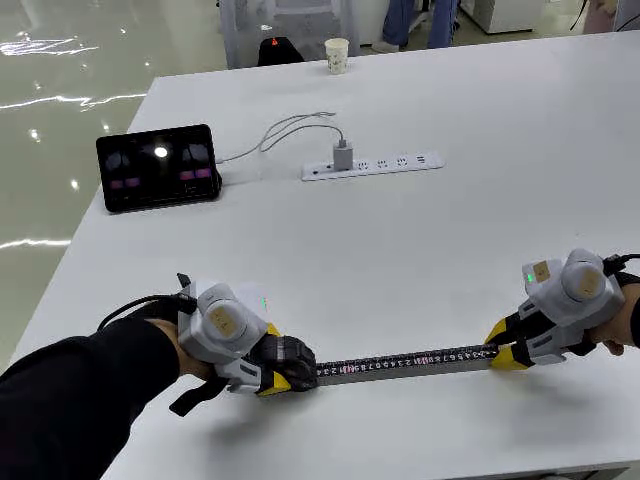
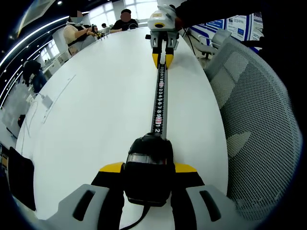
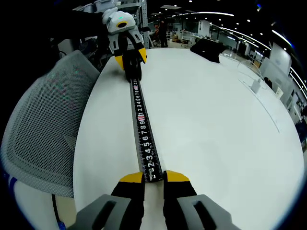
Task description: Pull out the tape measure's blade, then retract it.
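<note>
Head view gives me the tape measure (image 1: 292,358) lying near the front edge of the white surface (image 1: 400,250), its black case clamped in my left tool (image 1: 283,375). Its blade (image 1: 405,362) runs flat along the surface to my right tool (image 1: 500,355), whose jaws are closed on the blade's tip, well apart from the case.

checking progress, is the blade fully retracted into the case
No, the blade stretches from the case in the left gripper across to the right gripper.
</note>
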Motion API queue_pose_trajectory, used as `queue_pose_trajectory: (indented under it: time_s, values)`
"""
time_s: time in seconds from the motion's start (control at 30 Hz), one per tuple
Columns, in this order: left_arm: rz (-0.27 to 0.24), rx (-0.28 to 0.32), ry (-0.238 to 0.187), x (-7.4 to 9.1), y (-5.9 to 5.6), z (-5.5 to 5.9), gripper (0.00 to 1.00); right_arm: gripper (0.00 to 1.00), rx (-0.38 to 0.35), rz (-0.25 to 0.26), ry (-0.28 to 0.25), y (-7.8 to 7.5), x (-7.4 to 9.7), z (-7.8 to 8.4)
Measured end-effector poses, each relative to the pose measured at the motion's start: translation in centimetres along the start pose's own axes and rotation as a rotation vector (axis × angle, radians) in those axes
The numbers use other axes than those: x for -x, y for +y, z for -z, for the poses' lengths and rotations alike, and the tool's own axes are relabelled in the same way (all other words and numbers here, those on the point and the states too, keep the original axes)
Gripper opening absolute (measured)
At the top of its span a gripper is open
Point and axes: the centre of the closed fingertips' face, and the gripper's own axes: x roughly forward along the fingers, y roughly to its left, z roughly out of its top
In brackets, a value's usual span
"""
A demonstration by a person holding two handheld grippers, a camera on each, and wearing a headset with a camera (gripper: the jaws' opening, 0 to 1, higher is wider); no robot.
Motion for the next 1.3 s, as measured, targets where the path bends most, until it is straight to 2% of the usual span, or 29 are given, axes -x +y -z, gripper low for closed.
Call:
queue_pose_trajectory:
  time_s: [0.2, 0.37, 0.5, 0.6, 0.7, 1.03, 1.1, 1.3]
  values:
    - [-0.008, -0.008, -0.001, -0.1, 0.1, -0.1, 0.32, 0.12, -0.001, -0.015, 0.024, -0.2, 0.0, 0.0]
    - [-0.009, 0.034, -0.01, -0.2, 0.2, -0.2, 0.32, 0.12, -0.014, -0.019, 0.054, -0.4, -0.1, 0.2]
    - [-0.006, 0.031, -0.007, -0.2, 0.2, -0.2, 0.33, 0.12, -0.018, -0.019, 0.054, -0.3, -0.2, 0.1]
    - [-0.01, 0.017, 0.007, -0.2, 0.2, -0.1, 0.33, 0.13, 0.033, -0.001, 0.064, -0.2, -0.2, 0.3]
    - [-0.013, -0.005, 0.021, -0.2, 0.1, -0.1, 0.33, 0.13, 0.042, 0.001, 0.078, -0.1, -0.2, 0.1]
    - [-0.004, -0.006, 0.035, 0.3, 0.3, -0.1, 0.34, 0.13, 0.116, -0.004, 0.144, -0.4, -0.2, 0.4]
    - [0.003, 0.032, 0.03, 0.5, 0.3, -0.1, 0.33, 0.13, 0.118, -0.001, 0.144, -0.5, -0.2, 0.4]
    - [-0.016, 0.075, 0.01, 1.4, 0.9, 0.0, 0.39, 0.13, 0.127, 0.01, 0.151, -0.5, -0.3, 0.5]
